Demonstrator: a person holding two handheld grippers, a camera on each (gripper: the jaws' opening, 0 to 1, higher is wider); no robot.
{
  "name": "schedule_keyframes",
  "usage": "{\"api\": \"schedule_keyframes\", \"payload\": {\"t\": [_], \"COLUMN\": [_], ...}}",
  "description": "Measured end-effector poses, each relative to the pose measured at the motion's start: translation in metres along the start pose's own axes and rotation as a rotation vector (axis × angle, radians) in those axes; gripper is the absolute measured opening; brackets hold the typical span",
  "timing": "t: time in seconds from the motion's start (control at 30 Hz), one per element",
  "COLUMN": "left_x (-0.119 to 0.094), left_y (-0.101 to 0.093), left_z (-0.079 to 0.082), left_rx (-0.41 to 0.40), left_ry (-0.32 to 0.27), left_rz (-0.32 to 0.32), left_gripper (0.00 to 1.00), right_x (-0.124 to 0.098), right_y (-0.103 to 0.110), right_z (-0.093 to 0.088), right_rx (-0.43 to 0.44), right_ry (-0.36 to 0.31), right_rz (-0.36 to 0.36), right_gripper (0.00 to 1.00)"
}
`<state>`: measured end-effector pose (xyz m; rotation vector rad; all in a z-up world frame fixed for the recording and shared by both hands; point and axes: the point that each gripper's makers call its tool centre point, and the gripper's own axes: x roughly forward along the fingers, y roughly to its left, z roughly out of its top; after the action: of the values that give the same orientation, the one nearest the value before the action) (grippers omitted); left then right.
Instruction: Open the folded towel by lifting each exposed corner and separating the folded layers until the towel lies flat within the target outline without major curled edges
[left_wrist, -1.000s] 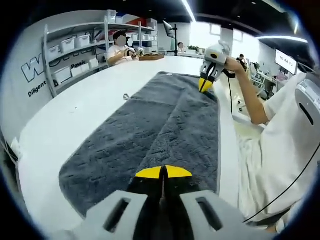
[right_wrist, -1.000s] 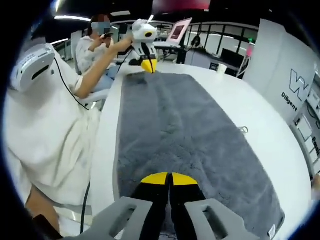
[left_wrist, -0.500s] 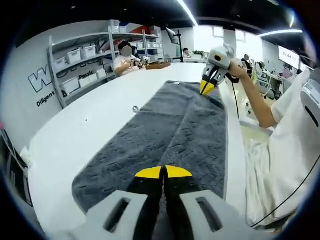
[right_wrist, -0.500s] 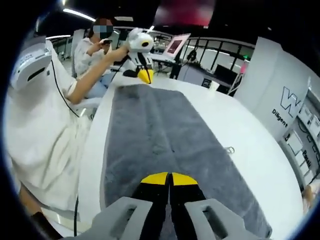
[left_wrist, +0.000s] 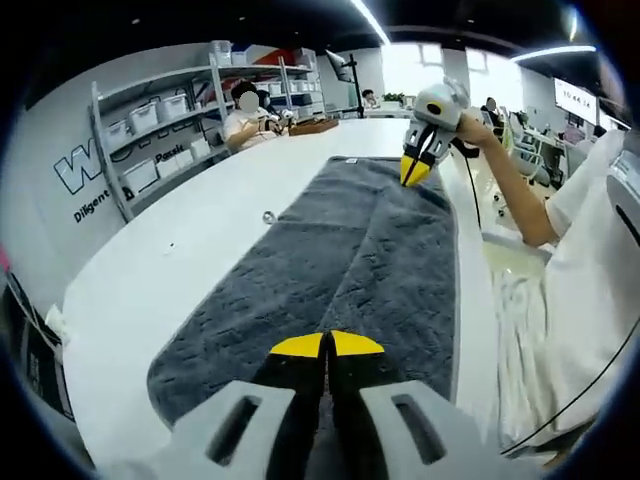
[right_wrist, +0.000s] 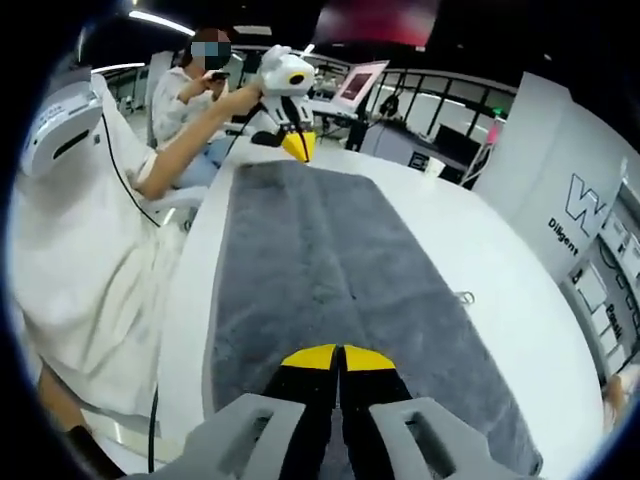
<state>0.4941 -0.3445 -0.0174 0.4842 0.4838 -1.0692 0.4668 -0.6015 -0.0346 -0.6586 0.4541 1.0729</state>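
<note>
The grey terry towel is lying lengthwise on the white table, spread long, with a raised fold ridge running down its middle. Everything here is placed relative to that towel.

The left gripper is sitting at one end of the towel, its yellow-tipped jaws pressed together and apparently pinching the pile at the ridge. The right gripper is doing the same at the opposite end, jaws together on the fabric. Seen from the left gripper view, the right gripper's tips are meeting the towel's far end on the side nearest the person; seen from the right gripper view, the left gripper is hovering at the other end, and whether its tips are touching cloth there is hard to tell.

I am judging that the layer is being held at both ends, ready to be drawn sideways. The risks:
- If one end is travelling faster than the other, the layer may be twisting and leaving a diagonal crease.
- If the jaws are catching both layers, the whole towel may be sliding across the table instead of opening.
- The long edge on the person's side is lying just beside the table rim, so a pull that way may be dragging fabric over the edge.
- A thin pinch on plush pile may be slipping out mid-lift, letting the edge curl back.
</note>
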Motion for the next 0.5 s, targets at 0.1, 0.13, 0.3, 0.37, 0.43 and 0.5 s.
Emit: {"api": "schedule_keyframes", "payload": {"t": [0.1, 0.13, 0.3, 0.37, 0.43, 0.5], "left_x": [0.002, 0.003, 0.001, 0.001, 0.0, 0.0], "left_y": [0.007, 0.008, 0.01, 0.01, 0.012, 0.013], "left_z": [-0.008, -0.01, -0.009, -0.008, -0.007, -0.008], "left_rx": [0.005, 0.005, 0.004, 0.0, -0.006, -0.014], "left_ry": [0.04, 0.046, 0.039, 0.032, 0.027, 0.025], "left_rz": [0.029, 0.03, 0.031, 0.032, 0.034, 0.039], "left_gripper": [0.01, 0.01, 0.01, 0.01, 0.01, 0.01], "right_x": [-0.001, -0.001, -0.001, -0.002, -0.002, -0.005], "right_y": [-0.002, -0.003, -0.006, -0.007, -0.012, -0.022], "right_z": [-0.001, -0.002, -0.005, -0.006, -0.009, -0.014], "right_rx": [-0.013, -0.009, -0.009, -0.006, 0.002, 0.012], "right_ry": [-0.002, 0.001, 0.008, 0.008, 0.014, 0.029], "right_rz": [-0.005, -0.006, -0.015, -0.016, -0.035, -0.078], "right_gripper": [0.0, 0.0, 0.0, 0.0, 0.0, 0.0]}}
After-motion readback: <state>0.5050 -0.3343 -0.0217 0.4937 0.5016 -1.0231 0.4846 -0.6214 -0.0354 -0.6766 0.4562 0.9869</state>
